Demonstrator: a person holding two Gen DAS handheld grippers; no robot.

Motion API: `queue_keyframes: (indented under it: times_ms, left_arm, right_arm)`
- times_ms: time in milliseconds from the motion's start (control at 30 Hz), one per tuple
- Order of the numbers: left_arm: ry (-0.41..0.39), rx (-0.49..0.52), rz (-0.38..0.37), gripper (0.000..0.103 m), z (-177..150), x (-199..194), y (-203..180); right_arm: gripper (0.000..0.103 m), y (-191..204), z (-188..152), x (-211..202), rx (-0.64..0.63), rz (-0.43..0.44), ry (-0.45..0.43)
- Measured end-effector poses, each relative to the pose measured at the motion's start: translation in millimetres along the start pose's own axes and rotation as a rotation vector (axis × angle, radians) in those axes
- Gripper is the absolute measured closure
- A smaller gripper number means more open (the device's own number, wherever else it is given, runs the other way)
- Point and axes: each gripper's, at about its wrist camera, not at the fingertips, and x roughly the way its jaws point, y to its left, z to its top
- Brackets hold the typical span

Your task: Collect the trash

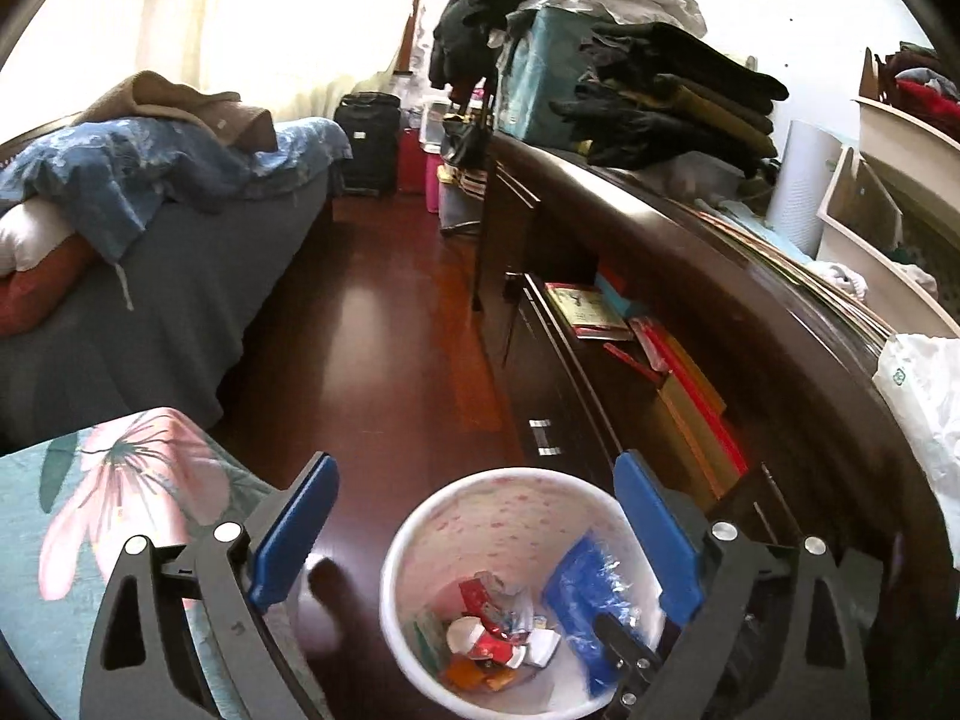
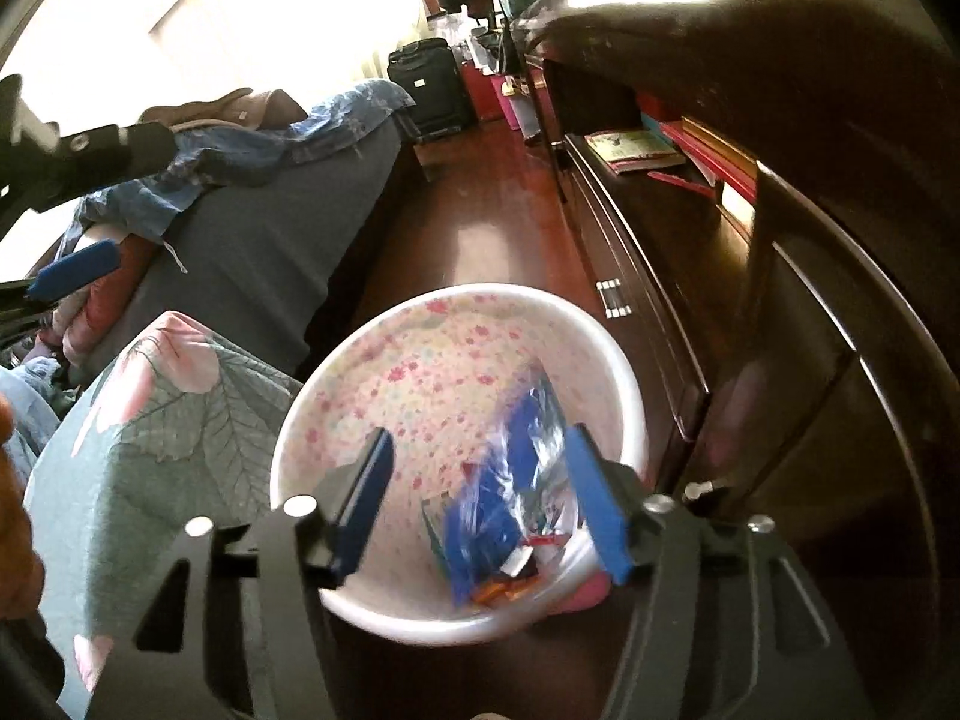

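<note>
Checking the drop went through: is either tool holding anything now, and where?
Nothing is held. The left tool and right tool both stand open over the bin; the blue wrapper is inside it.

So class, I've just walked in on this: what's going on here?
A person is collecting trash in a bedroom with a handheld gripper in each hand. Both the left gripper and the right gripper hang open over a white floral bin on the wooden floor, holding nothing. A blue plastic wrapper and small red scraps already lie inside the bin.
</note>
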Motion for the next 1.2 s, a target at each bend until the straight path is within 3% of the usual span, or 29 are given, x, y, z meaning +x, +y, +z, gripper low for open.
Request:
queue_keyframes:
  times_ms: [300, 633, 700, 867, 1200]
  left_arm:
    - [-0.018, 0.013, 0.056, 0.009, -5.1, -22.8, 10.7]
    - [-0.056, -0.003, 0.126, 0.005, -18.9, -82.3, 35.8]
    - [-0.059, -0.022, 0.139, 0.004, -22.4, -101.0, 46.0]
    - [-0.088, -0.067, 0.204, 0.004, -35.1, -158.1, 74.0]
    - [-0.161, -0.19, 0.371, 0.004, -87.2, -293.2, 142.5]
  right_arm:
    - [0.034, 15.2, -1.3, -11.5, -0.023, -0.025, -0.003]
    - [0.012, 54.7, -17.5, -66.1, -0.083, -0.104, -0.047]
    - [0.007, 69.0, -22.9, -81.3, -0.099, -0.109, -0.061]
    - [0.004, 107.3, -36.7, -120.0, -0.126, -0.084, -0.083]
    - [0.004, 203.1, -76.5, -212.5, -0.246, -0.042, -0.166]
